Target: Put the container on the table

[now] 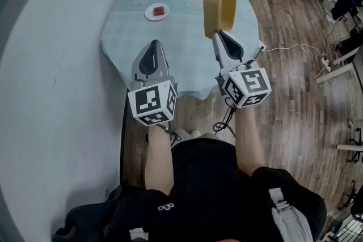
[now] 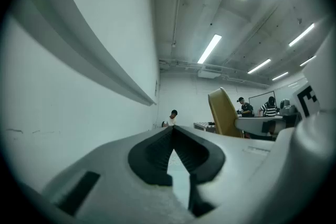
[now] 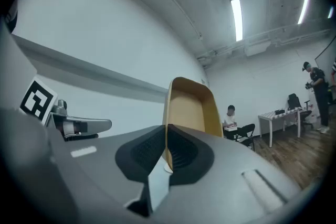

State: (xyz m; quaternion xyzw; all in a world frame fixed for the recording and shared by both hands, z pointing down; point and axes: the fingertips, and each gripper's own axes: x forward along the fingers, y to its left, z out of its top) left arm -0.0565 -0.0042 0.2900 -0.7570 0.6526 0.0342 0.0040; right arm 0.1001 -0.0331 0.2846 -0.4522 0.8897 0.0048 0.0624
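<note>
Mustard-yellow and deep-walled, the container [image 1: 220, 8] is clamped in the right gripper [image 1: 218, 35]. It stands on end straight ahead of the jaws. In the right gripper view the two dark pads are pressed together on the near wall of the container [image 3: 191, 107], one pad inside it and one outside. The right gripper [image 3: 165, 134] shows no gap beyond that thin wall. The hollow of the container faces back toward the camera.

From the head view, the container sits over the far right part of the round table [image 1: 130, 31], which is covered in a pale green cloth. Its upper rim leans away from the person. Whether its lower end touches the cloth cannot be made out.

The left gripper [image 1: 153, 45] is over the near left part of the table, well apart from the container. In the left gripper view its jaws [image 2: 173, 131] meet at the tips with nothing between them. The container [image 2: 223, 113] shows off to the right there.

A small white plate [image 1: 157, 12] with a red piece [image 1: 159, 10] on it lies on the cloth to the left of the container, apart from both grippers. A white cable [image 1: 289, 48] trails across the wooden floor [image 1: 283, 8] on the right.
</note>
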